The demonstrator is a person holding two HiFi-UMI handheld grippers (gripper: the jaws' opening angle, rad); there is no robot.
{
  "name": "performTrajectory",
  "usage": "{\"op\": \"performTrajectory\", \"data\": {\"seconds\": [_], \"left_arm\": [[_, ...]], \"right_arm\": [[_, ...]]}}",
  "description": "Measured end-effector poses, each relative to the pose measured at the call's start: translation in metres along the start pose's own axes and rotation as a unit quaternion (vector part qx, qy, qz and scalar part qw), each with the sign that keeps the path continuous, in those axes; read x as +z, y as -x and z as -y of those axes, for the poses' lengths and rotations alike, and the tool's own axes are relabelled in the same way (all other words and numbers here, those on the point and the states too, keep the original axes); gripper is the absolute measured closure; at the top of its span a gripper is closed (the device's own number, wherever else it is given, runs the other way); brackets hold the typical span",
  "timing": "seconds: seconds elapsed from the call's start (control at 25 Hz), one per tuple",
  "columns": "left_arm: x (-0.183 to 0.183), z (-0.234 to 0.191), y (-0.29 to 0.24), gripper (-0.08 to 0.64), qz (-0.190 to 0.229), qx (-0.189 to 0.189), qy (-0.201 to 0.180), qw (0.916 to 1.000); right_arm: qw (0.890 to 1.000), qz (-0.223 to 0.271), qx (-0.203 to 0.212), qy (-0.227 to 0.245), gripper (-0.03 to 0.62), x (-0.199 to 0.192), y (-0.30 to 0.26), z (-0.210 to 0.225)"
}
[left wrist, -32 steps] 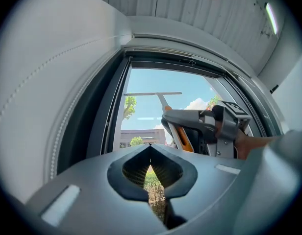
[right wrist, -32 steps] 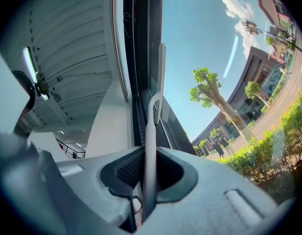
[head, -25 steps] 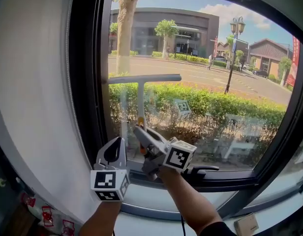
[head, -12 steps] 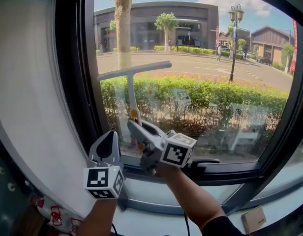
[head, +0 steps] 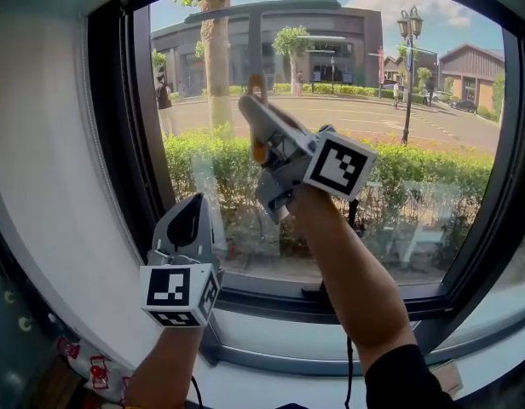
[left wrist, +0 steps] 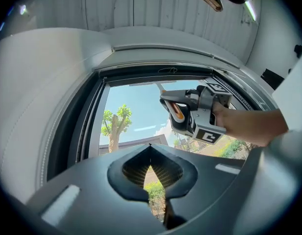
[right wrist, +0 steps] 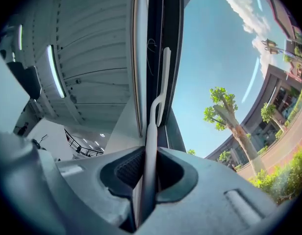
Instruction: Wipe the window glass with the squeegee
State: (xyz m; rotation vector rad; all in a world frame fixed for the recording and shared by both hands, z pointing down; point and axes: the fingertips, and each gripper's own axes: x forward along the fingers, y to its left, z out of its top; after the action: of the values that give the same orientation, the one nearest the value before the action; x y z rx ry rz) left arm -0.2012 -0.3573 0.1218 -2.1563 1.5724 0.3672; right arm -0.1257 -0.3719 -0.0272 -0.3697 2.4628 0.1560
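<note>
right gripper view looks up along the right claw point(right wrist: 147, 173), whose jaws are clamped on the thin handle of the pale grey, t-shaped squeegee point(right wrist: 155, 116). the grip sits low on the handle, probably so that the long blade can reach the top of the pane. the blade sits up by the dark window frame point(right wrist: 171, 38) at the upper edge of the clear window glass point(right wrist: 219, 62), which reads as the start of a downward stroke; whether it presses on the pane i cannot tell. in the head view the arm stretches up with the squeegee point(head: 256, 45) high on the glass. the left claw point(left wrist: 150, 151) has its jaws together on nothing and hangs low, apparently just kept clear. the squeegee looks slim: a straight, narrow blade and a forked neck joining the handle.
</note>
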Motion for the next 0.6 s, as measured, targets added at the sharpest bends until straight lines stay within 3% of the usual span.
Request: {"op": "performTrajectory", "data": {"seconds": [0.28, 0.6], "left_arm": [[0.023, 0.019, -0.013, 0.551, 0.012, 0.004, -0.011, 0.9999], [0.018, 0.037, -0.019, 0.551, 0.000, 0.010, -0.022, 0.9997]], "right_arm": [[0.999, 0.026, 0.002, -0.020, 0.548, 0.057, -0.012, 0.019], [0.998, 0.007, 0.013, -0.062, 0.548, 0.040, 0.001, 0.030]]}}
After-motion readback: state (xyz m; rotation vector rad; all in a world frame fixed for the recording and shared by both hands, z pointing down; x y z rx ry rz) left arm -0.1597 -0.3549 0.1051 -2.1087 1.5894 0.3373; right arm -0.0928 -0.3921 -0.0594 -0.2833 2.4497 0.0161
